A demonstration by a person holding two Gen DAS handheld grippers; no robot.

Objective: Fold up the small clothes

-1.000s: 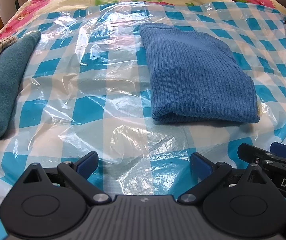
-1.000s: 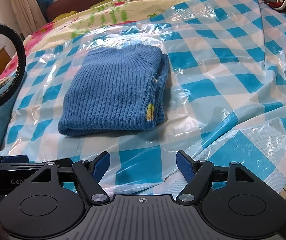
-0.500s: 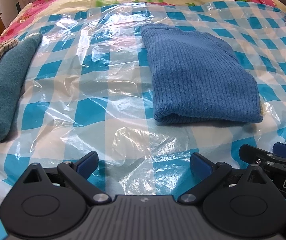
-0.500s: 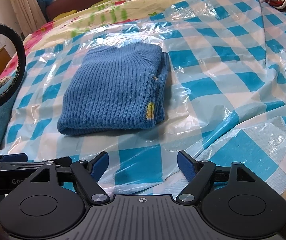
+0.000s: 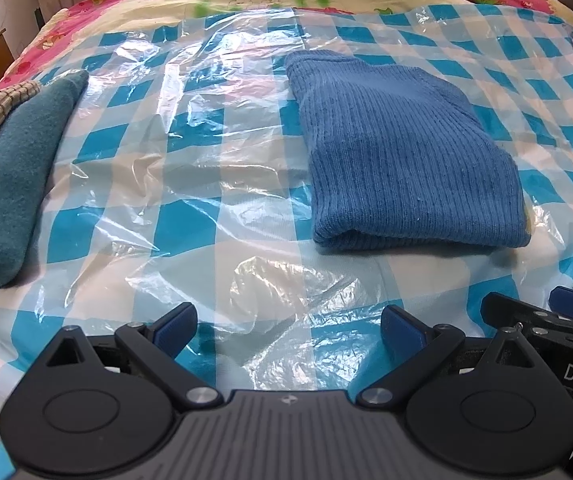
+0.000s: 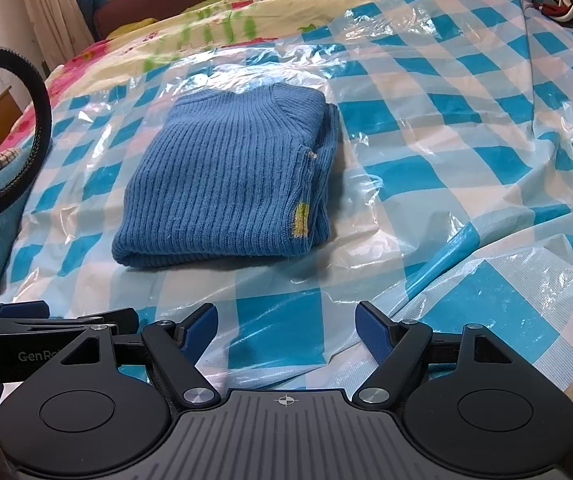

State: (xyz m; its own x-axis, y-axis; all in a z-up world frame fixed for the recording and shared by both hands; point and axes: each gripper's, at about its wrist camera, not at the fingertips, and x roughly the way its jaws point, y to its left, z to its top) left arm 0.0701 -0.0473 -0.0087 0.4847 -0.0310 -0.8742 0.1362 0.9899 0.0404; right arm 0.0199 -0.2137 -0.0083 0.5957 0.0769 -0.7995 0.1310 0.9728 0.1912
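Left wrist view: our left gripper (image 5: 288, 330) hangs wide apart and empty over the checked plastic sheet (image 5: 190, 216), with the blue sweater (image 5: 402, 160) lying ahead to the right, already a tidy rectangle. A teal cloth (image 5: 10, 184) sits at the far left.

Right wrist view: our right gripper (image 6: 286, 330) is spread too, holding nothing, sweater (image 6: 226, 184) ahead-left. Looks like this fold's done, so next we'd probably grab another garment or set this one aside.

White letters "DAS", cut off at the picture's edge, stand on the right gripper (image 5: 546, 322) arm in the left wrist view. "GenRo", likewise cut off, stands on the left gripper (image 6: 50, 314) arm in the right wrist view.
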